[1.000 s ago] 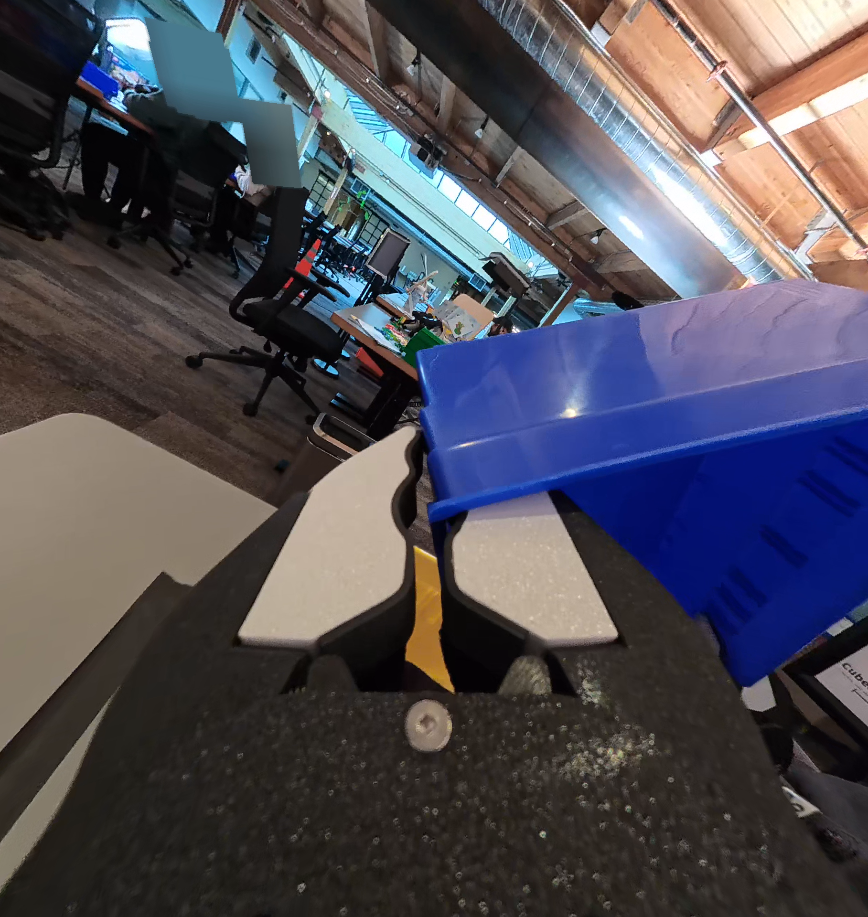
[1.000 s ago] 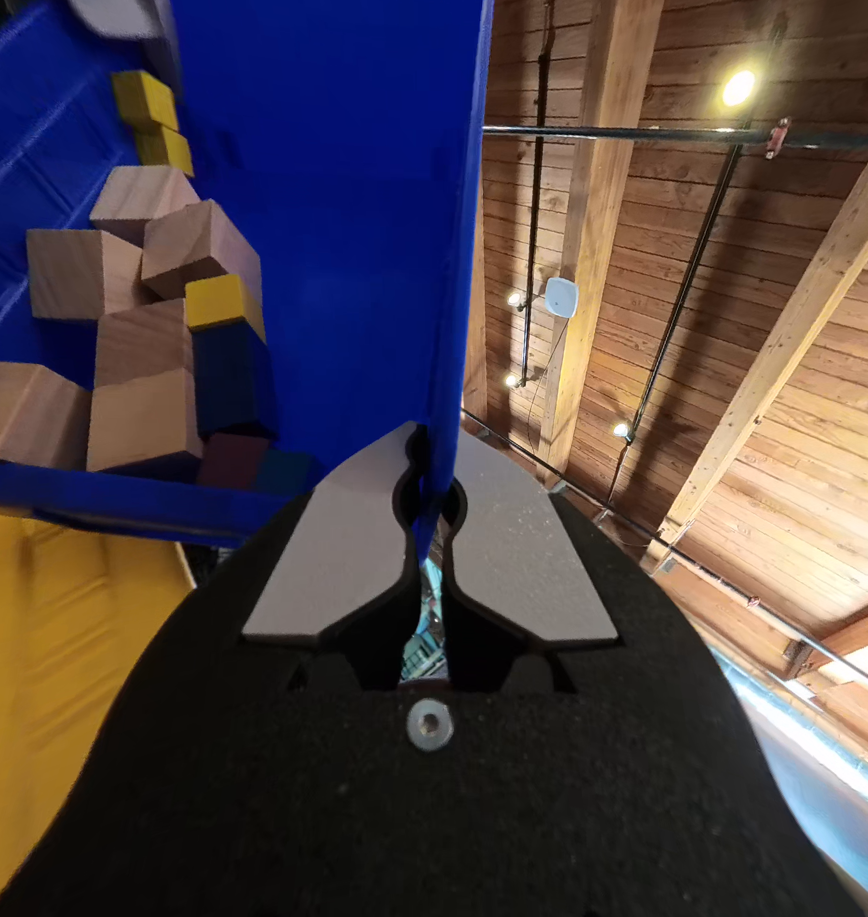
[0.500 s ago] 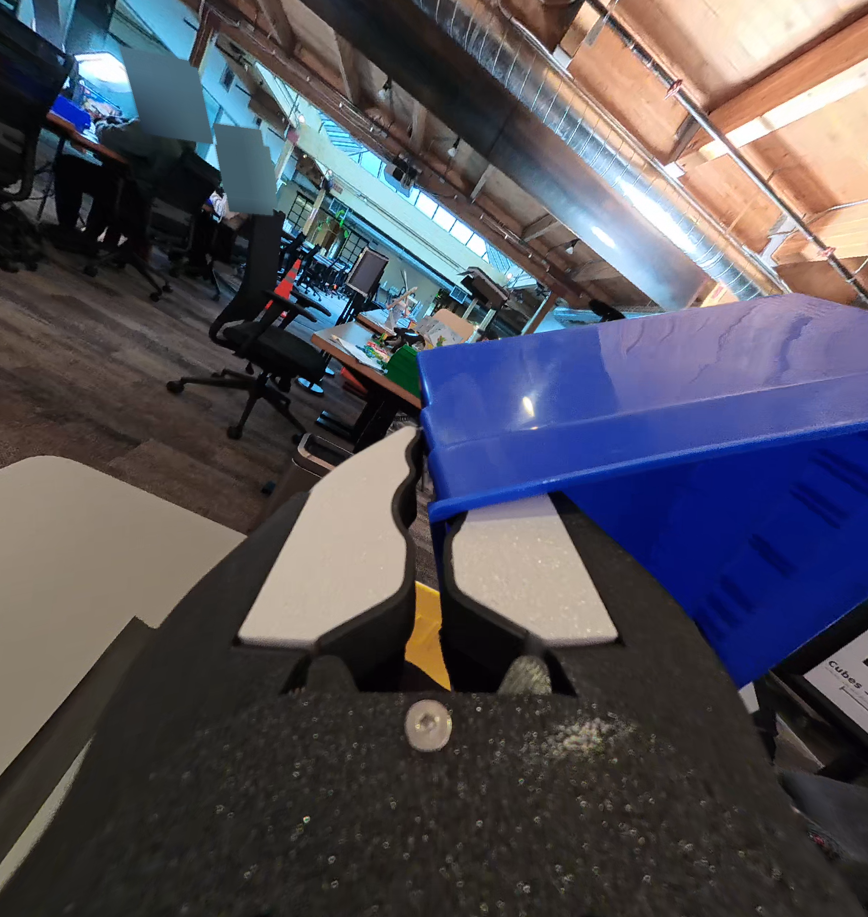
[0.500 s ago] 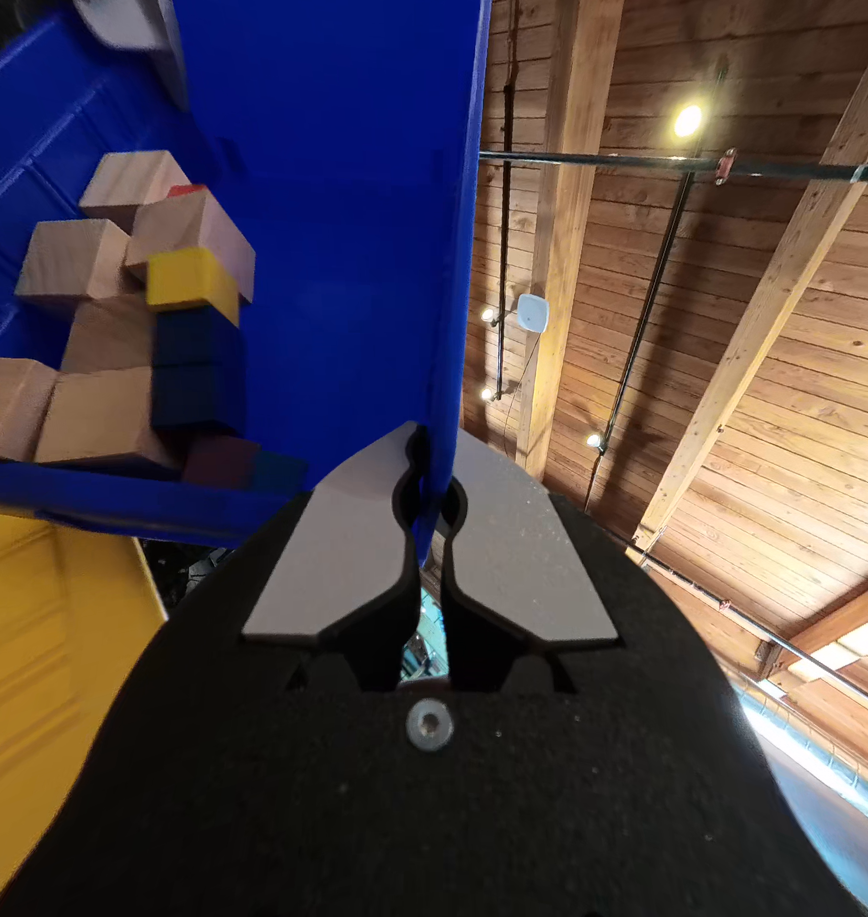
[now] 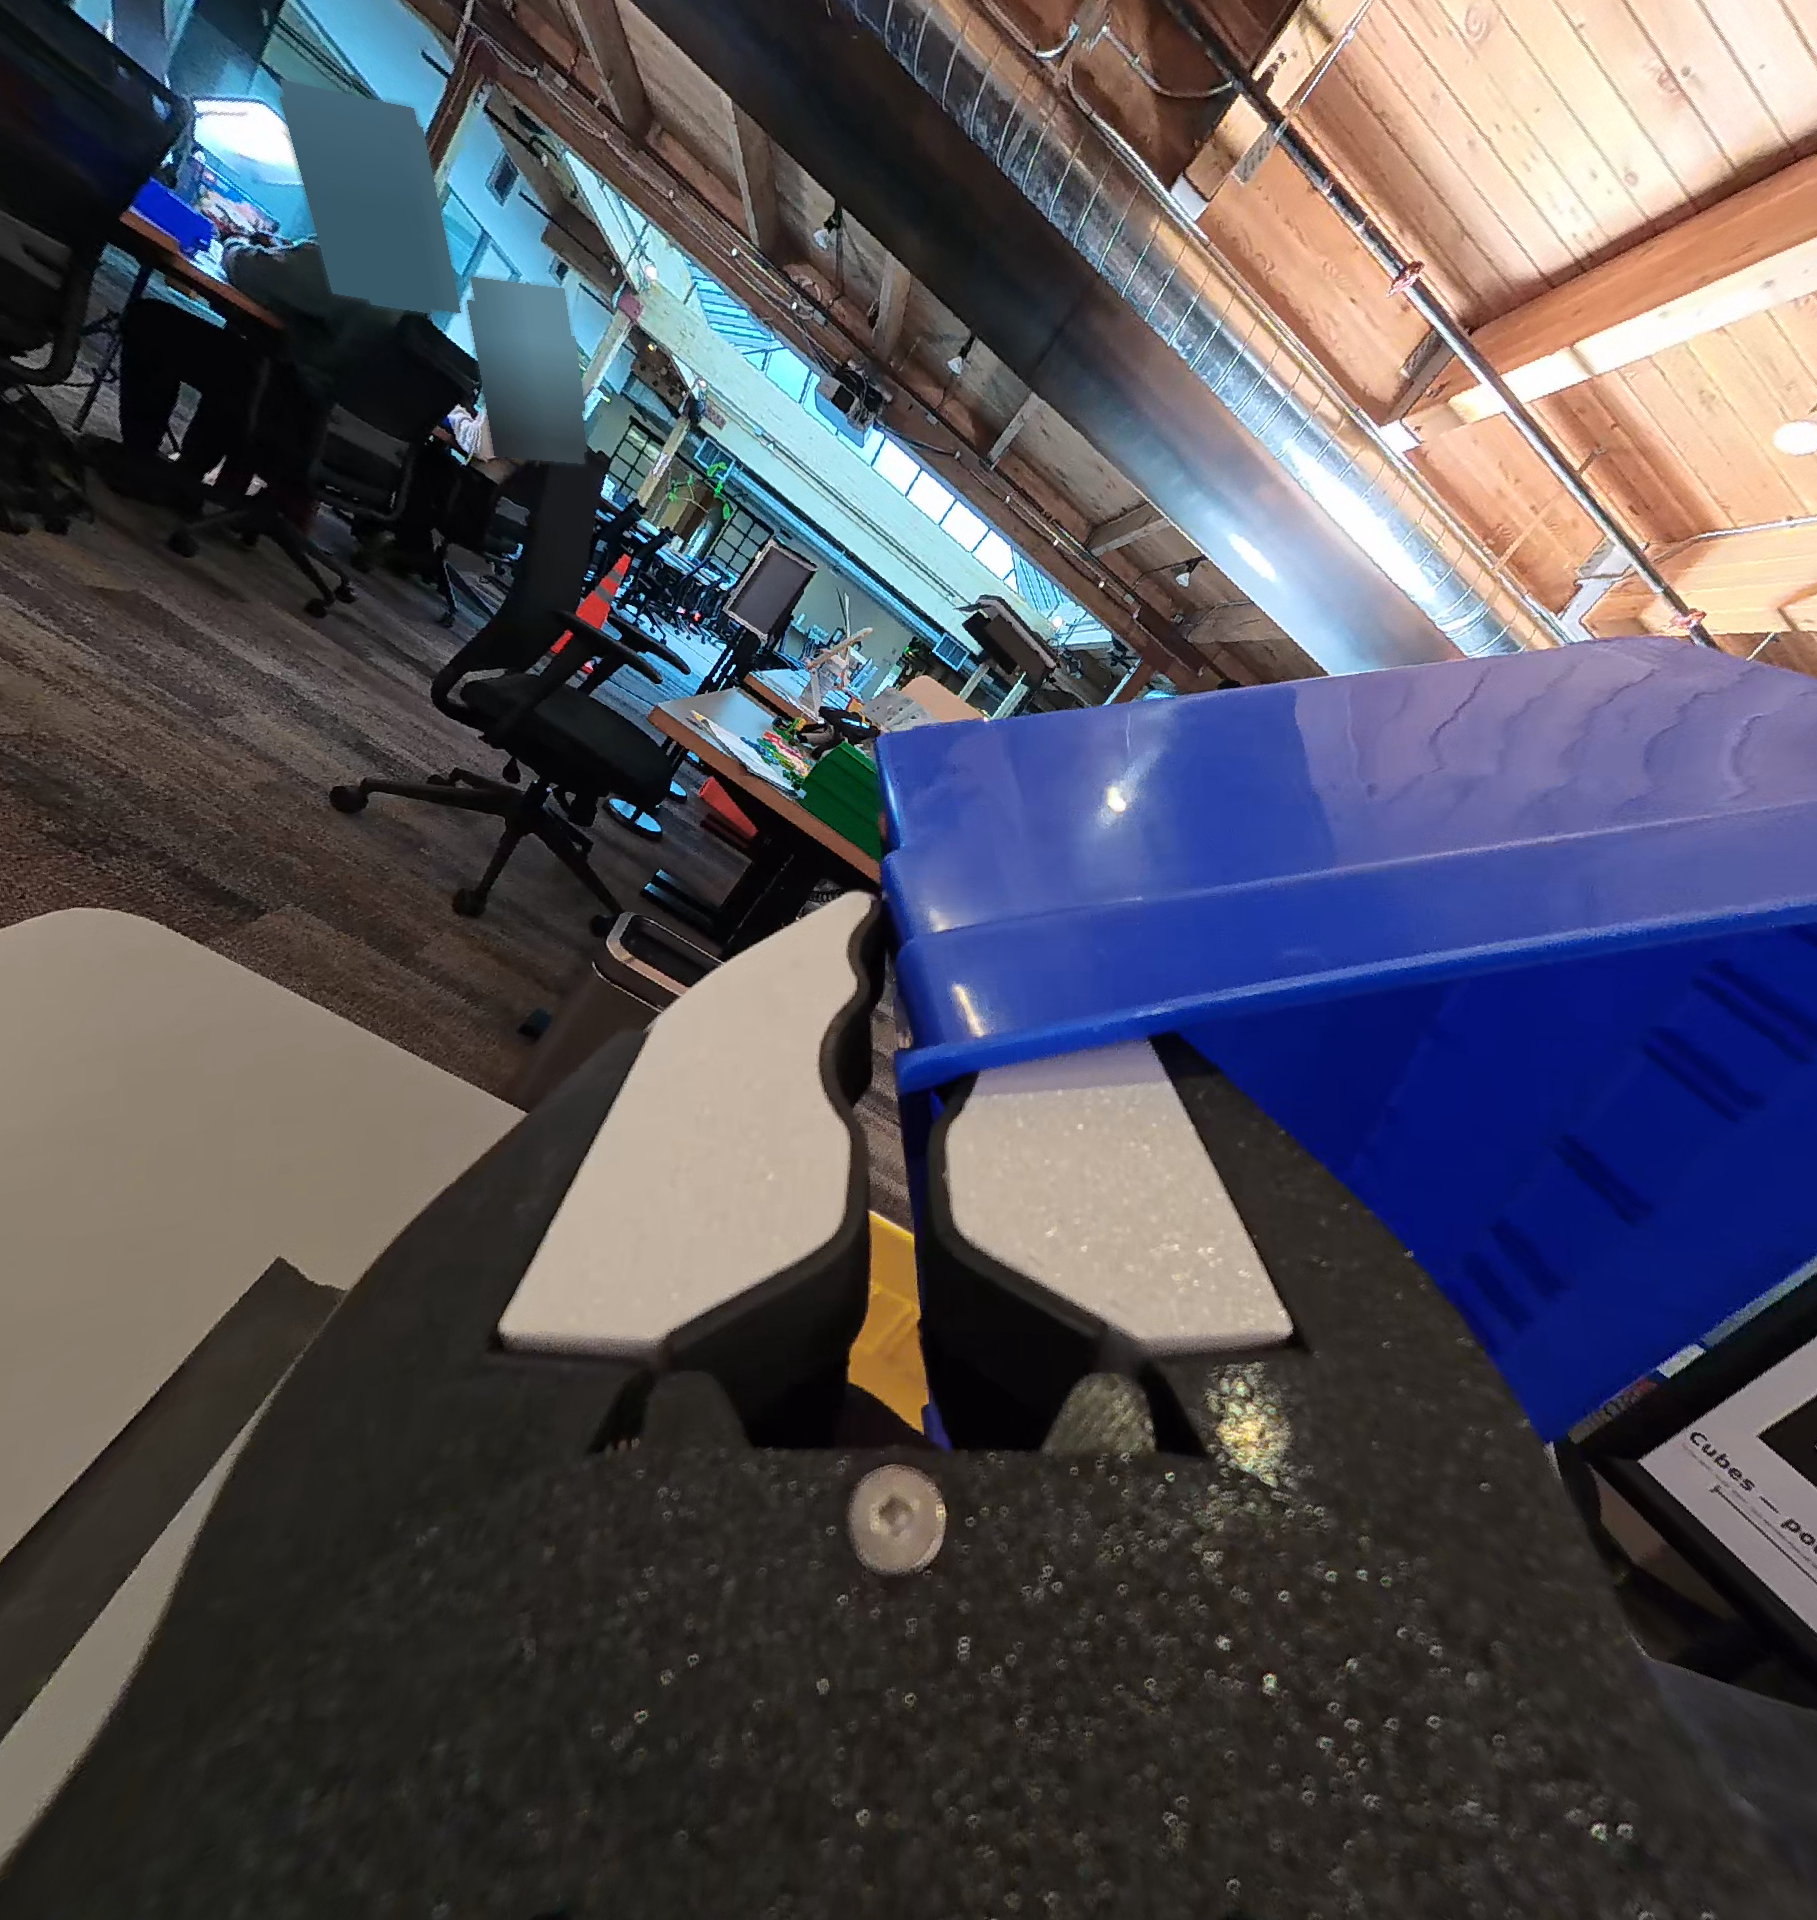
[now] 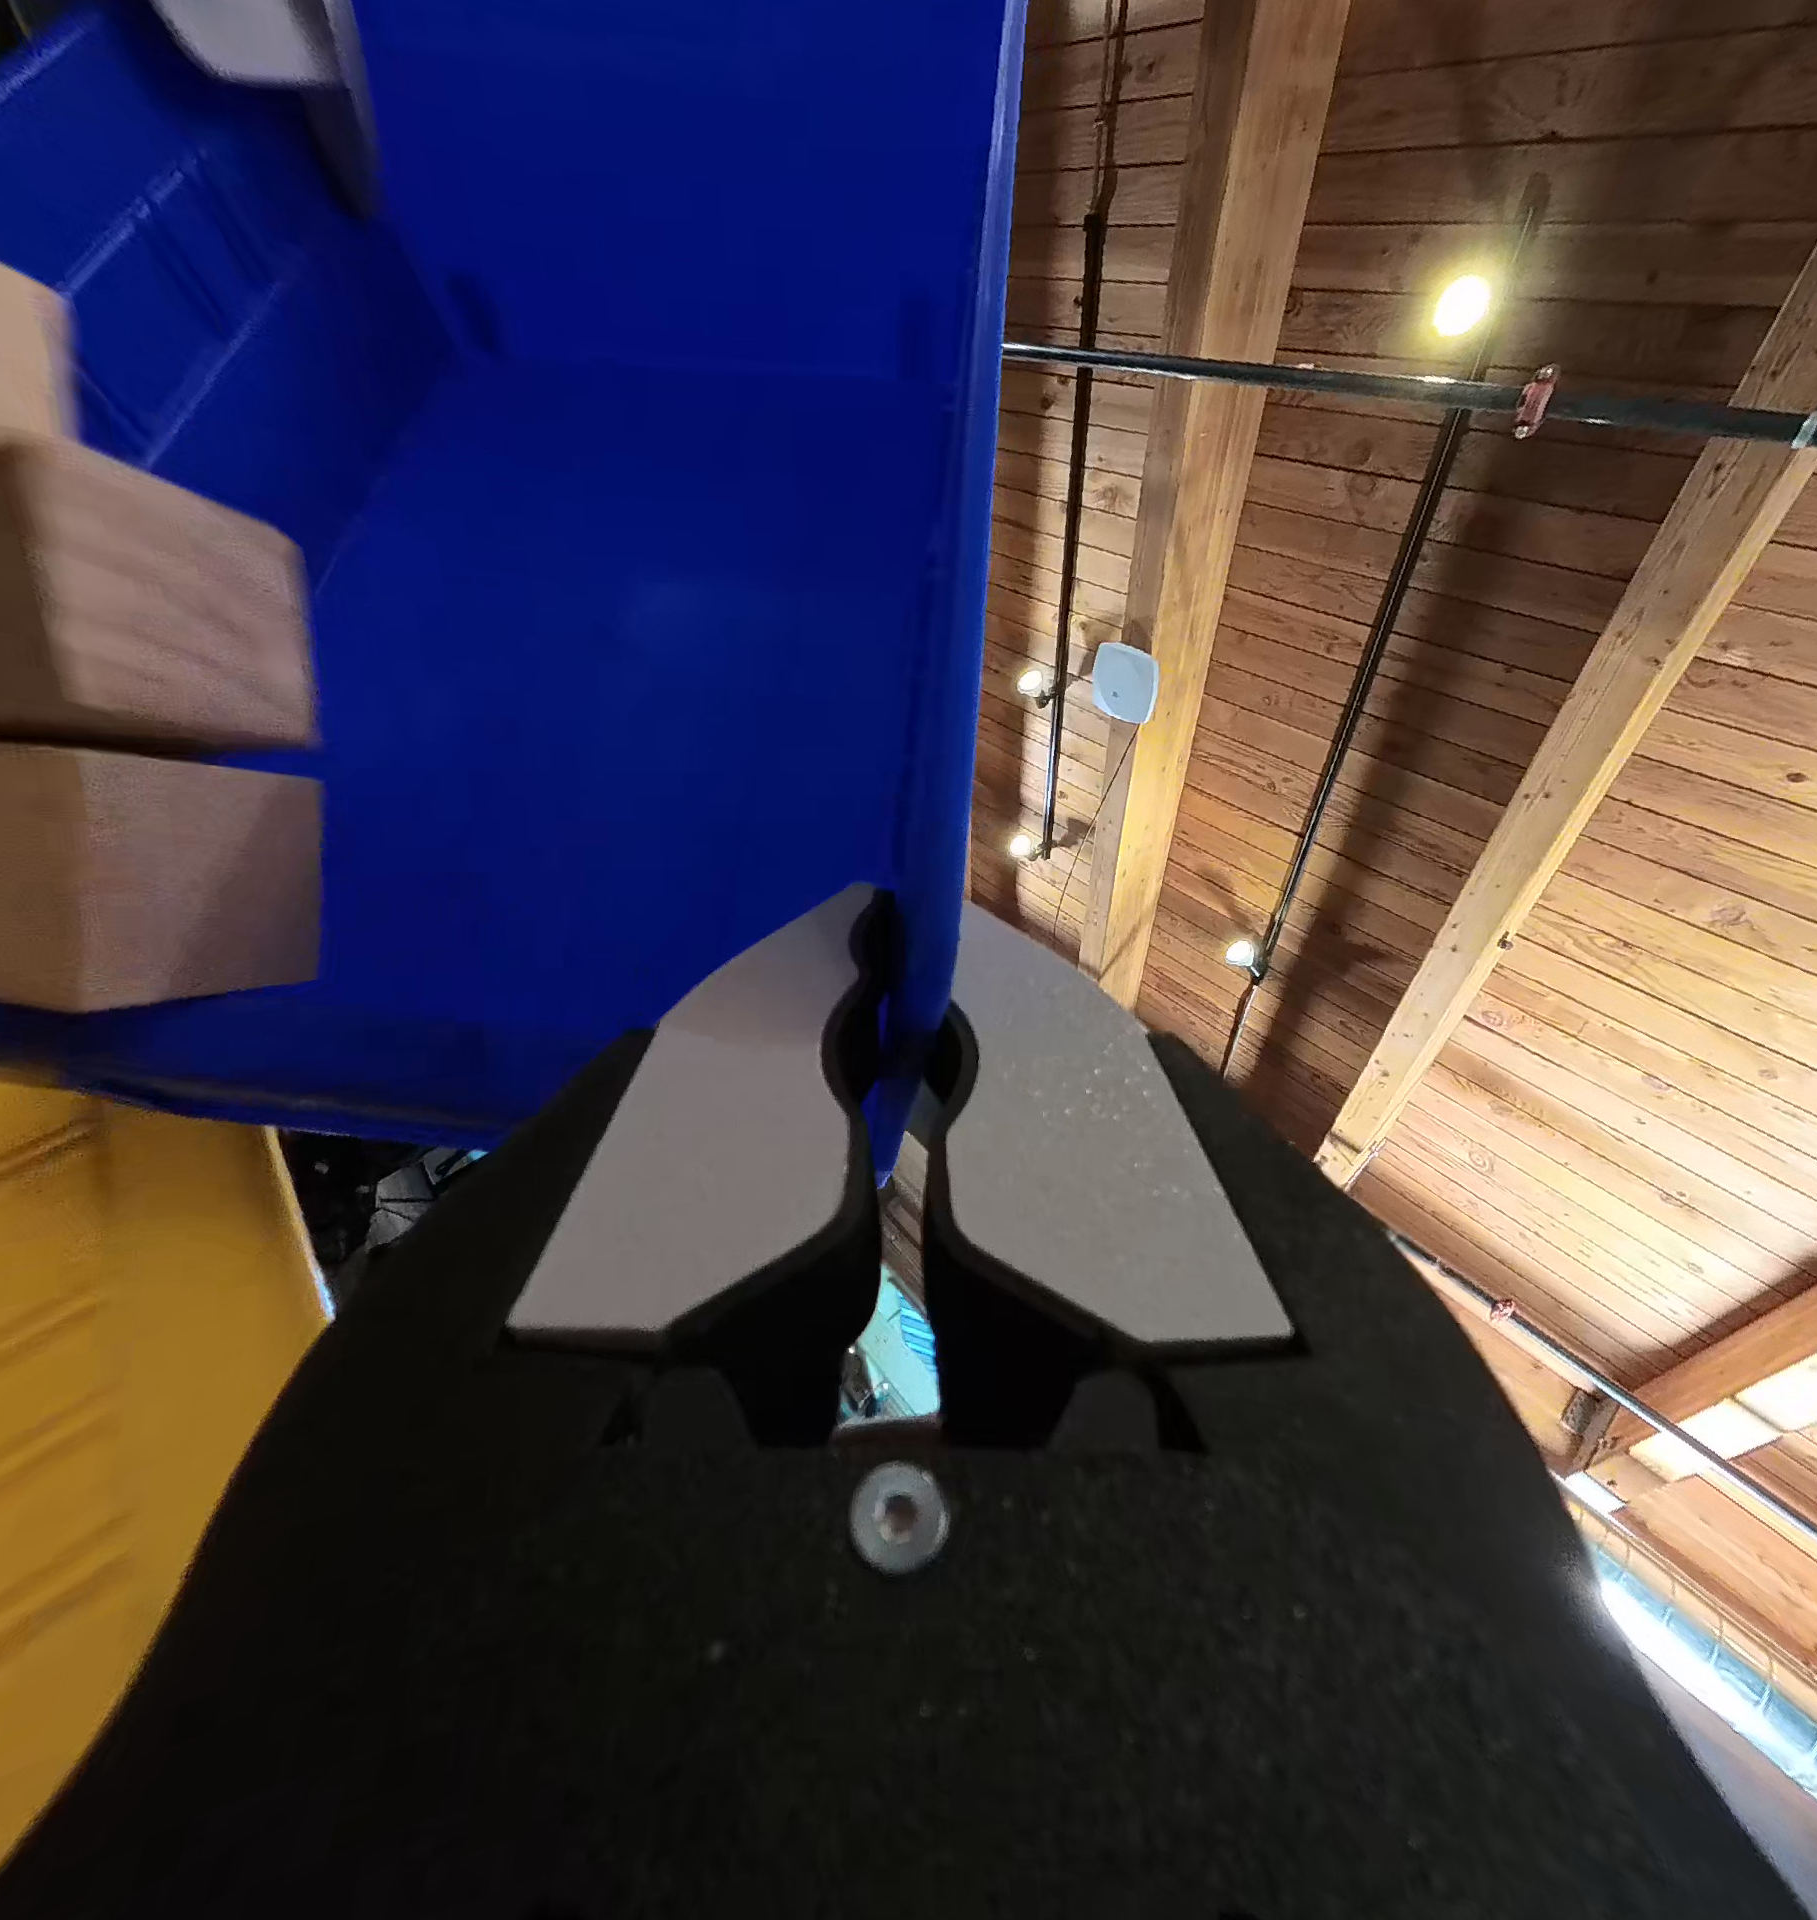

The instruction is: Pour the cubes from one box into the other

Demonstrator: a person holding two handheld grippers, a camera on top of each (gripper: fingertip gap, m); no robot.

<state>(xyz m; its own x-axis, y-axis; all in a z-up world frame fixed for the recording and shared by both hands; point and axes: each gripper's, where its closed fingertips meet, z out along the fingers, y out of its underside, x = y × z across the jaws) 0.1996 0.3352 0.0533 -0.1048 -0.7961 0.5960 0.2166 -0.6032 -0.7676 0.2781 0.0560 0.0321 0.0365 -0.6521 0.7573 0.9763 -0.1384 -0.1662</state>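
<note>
Both grippers hold a blue plastic box, tipped steeply. My left gripper [image 5: 888, 997] is shut on the blue box's [image 5: 1403, 852] rim at its corner. My right gripper [image 6: 909, 997] is shut on the blue box's [image 6: 623, 520] side wall. In the right wrist view, blurred wooden cubes [image 6: 125, 727] sit at the box's low left edge, above the yellow box [image 6: 83, 1403]. A sliver of the yellow box [image 5: 883, 1340] shows between my left fingers. The rest of the yellow box's inside is hidden.
A white table [image 5: 156, 1143] lies at lower left in the left wrist view. A framed sign [image 5: 1777, 1517] stands at lower right. Office chairs [image 5: 530, 727], desks and people are far behind. The right wrist view looks up at wooden ceiling beams [image 6: 1506, 727].
The blue box has tipped further. The pile of cubes slid toward its low edge; the coloured cubes have gone from view and only blurred wooden ones remain at the left.
</note>
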